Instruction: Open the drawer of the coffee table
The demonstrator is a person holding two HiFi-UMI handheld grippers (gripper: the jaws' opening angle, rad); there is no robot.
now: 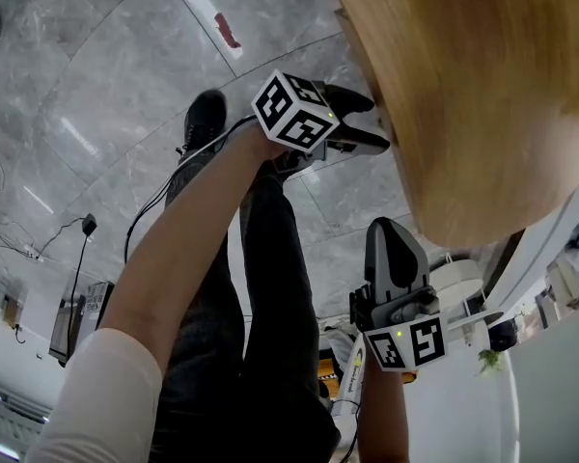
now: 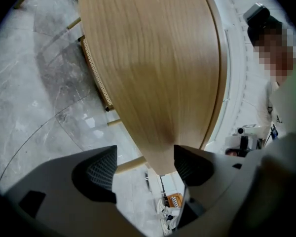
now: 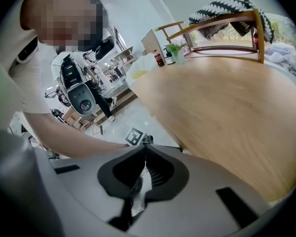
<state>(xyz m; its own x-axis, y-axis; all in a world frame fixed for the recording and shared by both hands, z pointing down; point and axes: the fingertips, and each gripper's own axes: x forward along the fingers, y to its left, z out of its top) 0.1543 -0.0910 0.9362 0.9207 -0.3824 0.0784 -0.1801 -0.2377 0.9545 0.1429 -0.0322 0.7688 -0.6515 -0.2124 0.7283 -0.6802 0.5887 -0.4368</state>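
- Head view: the oval, light-wood counter (image 1: 482,95) of the coffee table fills the upper right of the frame, and no drawer shows here.
- The left gripper (image 1: 376,122) sits at upper centre with its dark fingers reaching toward the counter's rim. Whether they touch it cannot be told.
- The right gripper (image 1: 388,230) hangs at lower centre-right, apart from the rim. Grey marble floor (image 1: 106,95) lies beneath both.
- Left gripper view: the left gripper (image 2: 144,164) has its fingers spread wide and gripping nothing. The narrow end of the counter (image 2: 153,58) shows in the gap between them.
- Under the counter at centre left runs a woven cane strip (image 2: 94,69) with a small dark knob at its lower end. It may be the drawer front, but it is seen edge-on and too small to be sure.
- Nothing there looks pulled out, so the opening seems not yet begun. Finding and grasping a handle and pulling the drawer are left to do.
- Right gripper view: the right gripper (image 3: 144,154) has its fingers pressed together with nothing between them.
- The counter (image 3: 227,117) spreads across the right of the frame, carrying a small bottle (image 3: 159,59) and a green plant (image 3: 173,51) at its far end. Its underside and any drawer are hidden.
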